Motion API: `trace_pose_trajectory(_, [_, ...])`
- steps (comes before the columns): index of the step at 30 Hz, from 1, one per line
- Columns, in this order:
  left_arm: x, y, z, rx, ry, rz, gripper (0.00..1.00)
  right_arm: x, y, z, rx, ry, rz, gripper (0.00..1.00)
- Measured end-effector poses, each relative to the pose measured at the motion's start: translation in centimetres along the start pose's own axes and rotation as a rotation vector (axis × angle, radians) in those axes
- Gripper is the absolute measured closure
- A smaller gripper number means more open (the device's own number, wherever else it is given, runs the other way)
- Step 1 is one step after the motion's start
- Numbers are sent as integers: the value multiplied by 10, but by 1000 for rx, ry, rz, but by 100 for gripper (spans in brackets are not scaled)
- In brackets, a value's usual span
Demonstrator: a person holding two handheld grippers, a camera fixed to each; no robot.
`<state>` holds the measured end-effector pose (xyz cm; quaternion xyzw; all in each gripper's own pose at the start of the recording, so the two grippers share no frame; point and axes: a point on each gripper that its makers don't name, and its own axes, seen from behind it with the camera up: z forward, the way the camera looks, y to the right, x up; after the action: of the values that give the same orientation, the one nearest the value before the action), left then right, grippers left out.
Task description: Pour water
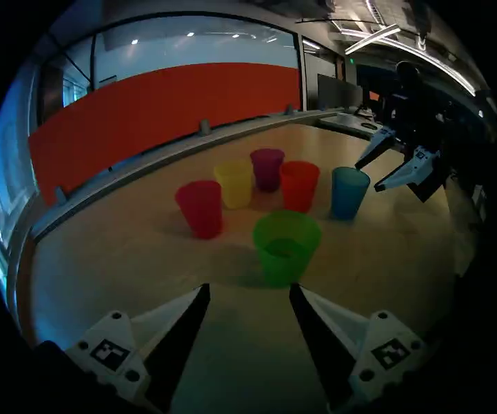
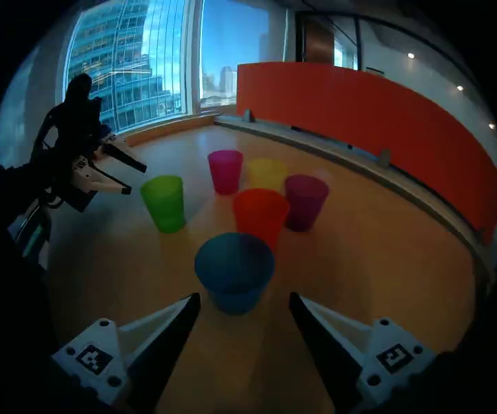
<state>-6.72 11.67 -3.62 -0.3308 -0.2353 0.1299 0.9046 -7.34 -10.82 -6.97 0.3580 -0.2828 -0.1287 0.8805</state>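
On my left gripper (image 1: pixel 249 290) the fingers spread wide, touching nothing, facing a translucent plastic green cup (image 1: pixel 286 247); my right gripper (image 2: pixel 245 298), equally spread, faces a tapered blue cup (image 2: pixel 234 270).

Left gripper (image 1: pixel 249 288) is sitting with its fingers apart, bare tabletop (image 1: pixel 241 359) lying between them. Green cup (image 1: pixel 286 247) is blocking the way just ahead. Behind it, pink cup (image 1: pixel 200 208), yellow cup (image 1: pixel 234 183), purple cup (image 1: pixel 267 169) and orange cup (image 1: pixel 298 185) are crowding together, their gaps possibly too tight, though fisheye bending is making that uncertain. Right gripper (image 2: pixel 245 297), fingers spread, is facing blue cup (image 2: pixel 234 271) close ahead. Open wood is lying wide on both flanks of the cluster.
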Motion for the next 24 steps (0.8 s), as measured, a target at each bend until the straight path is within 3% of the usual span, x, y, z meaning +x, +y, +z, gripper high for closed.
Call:
trace_pose_trajectory(11, [14, -24, -14, 141, 98, -61, 15, 13, 15, -25, -93, 76, 53, 0])
trace_pose_trajectory(24, [25, -53, -34, 300, 222, -149, 15, 25, 41, -51, -264, 182, 115, 0])
